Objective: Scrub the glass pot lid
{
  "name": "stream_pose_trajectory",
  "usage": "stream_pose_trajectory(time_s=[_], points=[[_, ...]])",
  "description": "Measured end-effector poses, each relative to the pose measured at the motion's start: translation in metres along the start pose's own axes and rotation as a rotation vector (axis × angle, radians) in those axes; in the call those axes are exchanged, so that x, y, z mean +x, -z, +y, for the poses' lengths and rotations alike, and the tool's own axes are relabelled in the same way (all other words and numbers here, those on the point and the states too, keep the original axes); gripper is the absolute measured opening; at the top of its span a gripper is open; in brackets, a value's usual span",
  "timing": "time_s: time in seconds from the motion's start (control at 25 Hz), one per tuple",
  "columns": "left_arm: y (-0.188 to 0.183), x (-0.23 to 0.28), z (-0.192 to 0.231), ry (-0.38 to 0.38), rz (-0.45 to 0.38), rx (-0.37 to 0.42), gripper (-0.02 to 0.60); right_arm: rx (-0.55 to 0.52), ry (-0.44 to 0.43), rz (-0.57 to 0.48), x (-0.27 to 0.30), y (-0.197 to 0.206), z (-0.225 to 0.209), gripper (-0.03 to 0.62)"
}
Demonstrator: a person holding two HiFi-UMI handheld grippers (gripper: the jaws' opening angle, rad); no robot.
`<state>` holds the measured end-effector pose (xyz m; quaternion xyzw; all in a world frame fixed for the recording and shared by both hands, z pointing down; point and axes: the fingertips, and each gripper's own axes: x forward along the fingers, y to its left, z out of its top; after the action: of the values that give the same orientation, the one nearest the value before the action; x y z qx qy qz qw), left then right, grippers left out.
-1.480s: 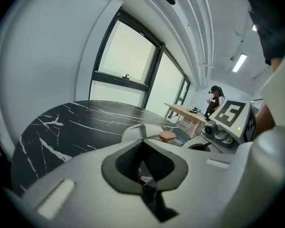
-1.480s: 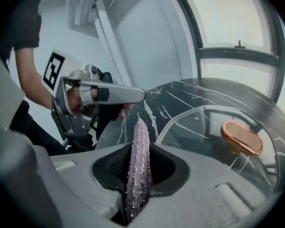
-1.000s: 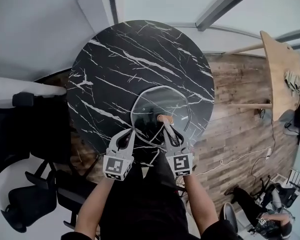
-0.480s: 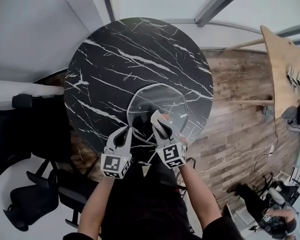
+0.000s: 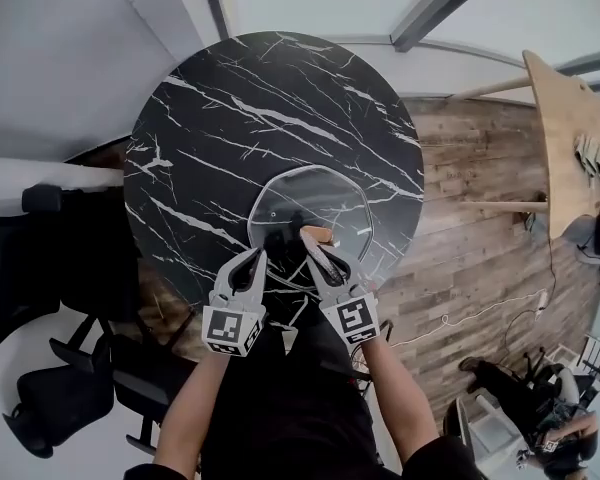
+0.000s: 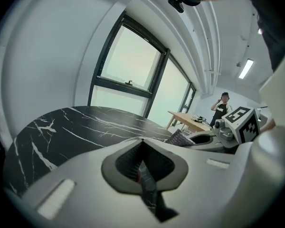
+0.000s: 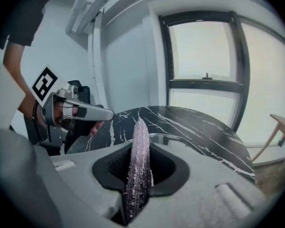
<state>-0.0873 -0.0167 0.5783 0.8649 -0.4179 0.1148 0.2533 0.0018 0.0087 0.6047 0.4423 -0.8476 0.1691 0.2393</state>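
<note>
glass lid (image 5: 310, 200) flat on black table (image 5: 230, 98), near side; left claw (image 5: 252, 262) pinched on its rim; right claw (image 5: 316, 245) clamped on scrub pad (image 5: 319, 234); lid likely stiff, slippery, breakable; rim grips best

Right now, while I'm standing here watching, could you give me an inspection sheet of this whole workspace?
Surface: round black marble table.
Job's things: glass pot lid lying flat on the table's near side; scrub pad held edge-on.
Clutter: nothing seen.
Grippers: left gripper shut, seemingly on the lid's near rim; right gripper shut on the scrub pad, over the lid.
Cables: white cable on the wood floor, at right.
Surroundings: black chairs at left, wooden table at right, large windows, a person standing far off.
</note>
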Motion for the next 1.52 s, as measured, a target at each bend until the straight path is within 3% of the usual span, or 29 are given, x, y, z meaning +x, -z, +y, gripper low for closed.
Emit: stream_pose_trajectory(time_s=[0.2,0.28,0.4,0.56,0.8,1.12,1.52], points=[[-0.005,0.002,-0.001,-0.006,-0.006,0.009,0.003,0.070,0.252,-0.055,-0.025,-0.005,-0.059,0.077],[-0.007,0.005,-0.001,-0.007,-0.007,0.011,0.003,0.126,0.334,-0.014,-0.028,0.010,-0.085,0.077],[-0.008,0.010,-0.003,-0.010,-0.010,0.013,0.003,0.238,0.380,0.083,-0.021,0.044,-0.111,0.077],[-0.005,0.013,-0.004,-0.016,-0.006,0.010,0.003,0.311,0.371,0.143,-0.007,0.065,-0.124,0.078],[0.006,0.011,0.006,-0.046,0.000,-0.015,0.003,0.244,0.338,0.189,0.025,0.056,-0.138,0.078],[0.003,0.004,0.022,-0.080,-0.008,-0.034,0.003,0.157,0.214,0.235,0.059,0.031,-0.126,0.080],[-0.003,-0.011,0.041,-0.119,-0.047,-0.053,0.003,0.044,0.000,0.376,0.106,0.012,-0.094,0.078]])
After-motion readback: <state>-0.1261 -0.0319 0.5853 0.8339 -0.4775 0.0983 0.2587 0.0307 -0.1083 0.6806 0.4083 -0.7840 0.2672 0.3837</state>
